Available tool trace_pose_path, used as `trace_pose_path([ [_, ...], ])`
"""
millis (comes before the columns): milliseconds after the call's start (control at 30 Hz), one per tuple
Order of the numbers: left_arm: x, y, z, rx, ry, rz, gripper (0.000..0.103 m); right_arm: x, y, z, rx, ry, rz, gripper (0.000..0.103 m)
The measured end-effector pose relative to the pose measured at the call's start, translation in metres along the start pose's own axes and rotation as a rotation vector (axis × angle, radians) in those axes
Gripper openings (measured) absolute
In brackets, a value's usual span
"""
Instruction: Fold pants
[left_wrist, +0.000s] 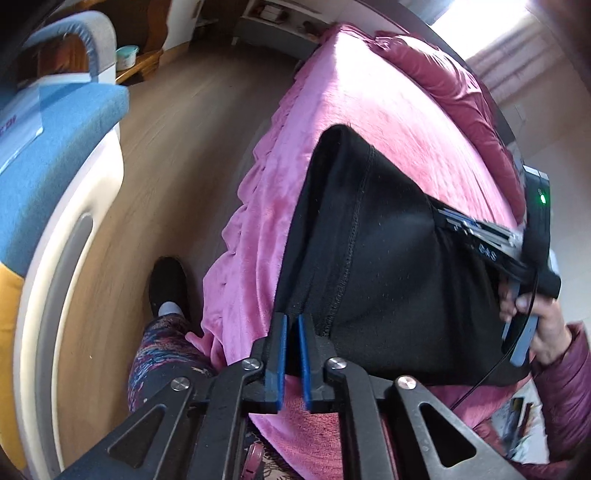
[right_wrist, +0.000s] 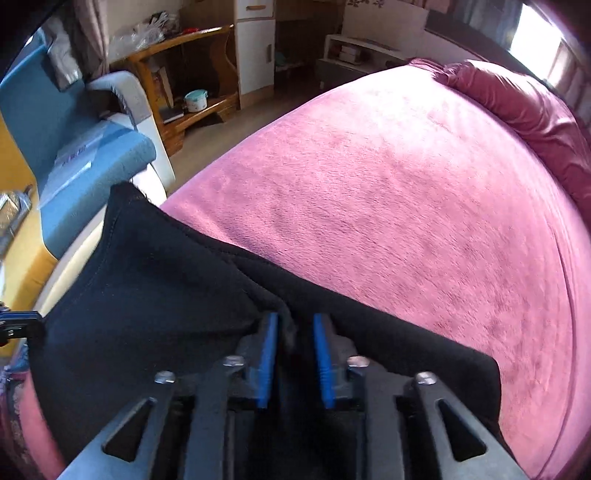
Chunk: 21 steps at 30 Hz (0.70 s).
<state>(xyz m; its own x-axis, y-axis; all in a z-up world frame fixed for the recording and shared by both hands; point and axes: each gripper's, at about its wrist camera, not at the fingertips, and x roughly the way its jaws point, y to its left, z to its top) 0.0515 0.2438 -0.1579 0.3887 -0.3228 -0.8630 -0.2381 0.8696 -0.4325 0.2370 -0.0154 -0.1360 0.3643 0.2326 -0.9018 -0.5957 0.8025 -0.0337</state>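
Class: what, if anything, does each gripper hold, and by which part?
Both are at the black pants, near an edge; whether either gripper actually grips the fabric cannot be told.

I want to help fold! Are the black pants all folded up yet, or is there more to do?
Not yet. The black pants already lie doubled into a wide block on the pink blanket. Right now the left gripper sits at one near corner and the right gripper straddles a raised bunch of cloth at the other edge. Flattening that bunch and folding smaller looks left.

Matt black pants (right_wrist: 147, 295), plush blanket (right_wrist: 406, 203)
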Motion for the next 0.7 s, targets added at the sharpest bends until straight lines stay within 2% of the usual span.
trace_pose_path([
  [33,-0.005,0.002,0.001,-0.012,-0.008,0.009,0.019,-0.009,-0.006,-0.005,0.034,-0.008,0.014,0.049],
  [167,-0.033,0.003,0.007,-0.018,-0.093,0.057,0.02,-0.045,-0.019,-0.033,0.116,-0.073,0.064,0.049],
  [233,-0.045,-0.007,0.008,0.003,-0.134,0.042,0.02,-0.061,-0.023,-0.052,0.146,-0.084,0.081,0.049],
  [367,-0.047,-0.048,0.005,0.123,-0.157,0.015,0.021,-0.079,-0.022,-0.09,0.182,-0.083,0.084,0.05],
  [467,-0.032,-0.088,-0.005,0.24,-0.137,0.006,0.021,-0.088,-0.023,-0.12,0.218,-0.075,0.085,0.05],
  [533,-0.017,-0.111,-0.015,0.312,-0.097,0.005,0.021,-0.094,-0.025,-0.143,0.252,-0.073,0.09,0.05],
  [633,0.012,-0.136,-0.033,0.411,-0.042,0.06,0.021,-0.099,-0.028,-0.168,0.29,-0.069,0.07,0.051],
  [700,0.032,-0.14,-0.039,0.43,0.009,0.115,0.021,-0.1,-0.036,-0.188,0.328,-0.056,0.065,0.051],
])
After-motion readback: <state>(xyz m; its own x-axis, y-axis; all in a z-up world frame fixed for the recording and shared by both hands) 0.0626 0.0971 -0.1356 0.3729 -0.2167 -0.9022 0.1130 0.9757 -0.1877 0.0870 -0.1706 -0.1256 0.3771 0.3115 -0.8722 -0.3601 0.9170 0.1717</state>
